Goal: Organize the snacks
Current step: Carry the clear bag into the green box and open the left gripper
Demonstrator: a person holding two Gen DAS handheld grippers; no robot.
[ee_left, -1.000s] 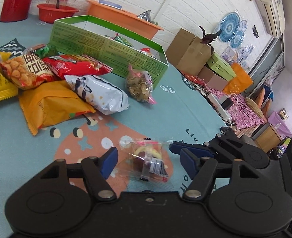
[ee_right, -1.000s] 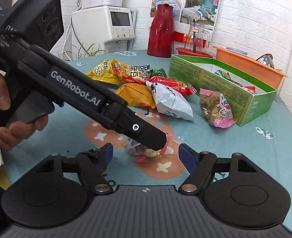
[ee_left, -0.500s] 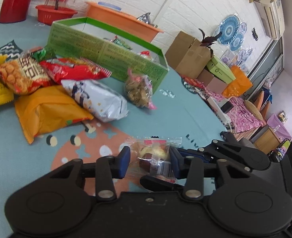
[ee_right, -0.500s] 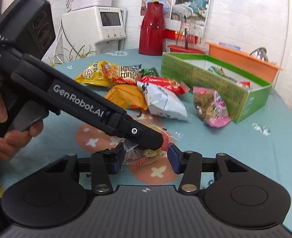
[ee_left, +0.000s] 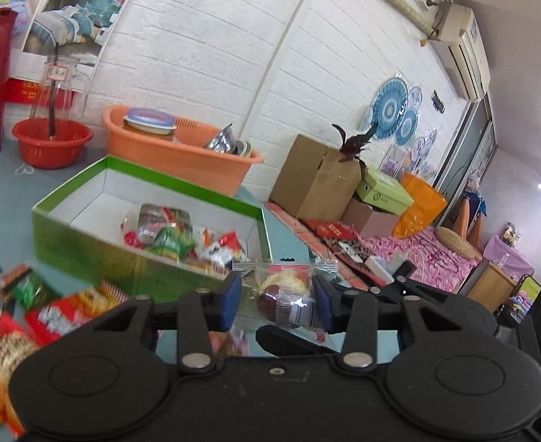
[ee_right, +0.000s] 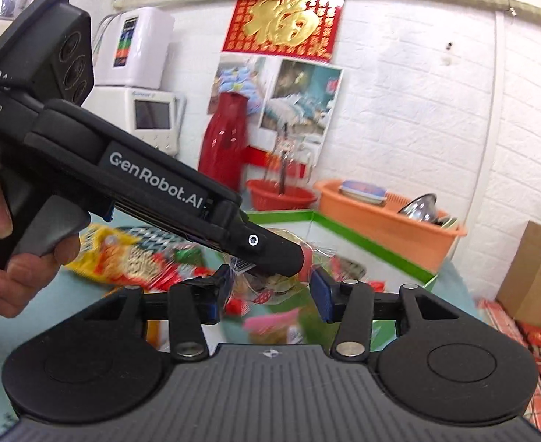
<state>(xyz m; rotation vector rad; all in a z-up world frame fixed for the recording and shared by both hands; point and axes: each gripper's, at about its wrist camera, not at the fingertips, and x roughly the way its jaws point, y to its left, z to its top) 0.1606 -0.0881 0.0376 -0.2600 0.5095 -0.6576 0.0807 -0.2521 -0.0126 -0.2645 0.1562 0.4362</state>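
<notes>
Your left gripper (ee_left: 276,304) is clamped on a small clear snack packet (ee_left: 283,296), both blue pads pressing its sides, and the packet hangs off the table in front of the camera. The green box (ee_left: 86,243) lies at about ten o'clock from that packet in the left wrist view, its long axis running from lower right to upper left, with wrappers already heaped at its near end. Your right gripper (ee_right: 270,291) brackets the same packet from the other side; I cannot tell whether its pads touch it. The left is the carrying hand, so judge the drop toward ten o'clock.
</notes>
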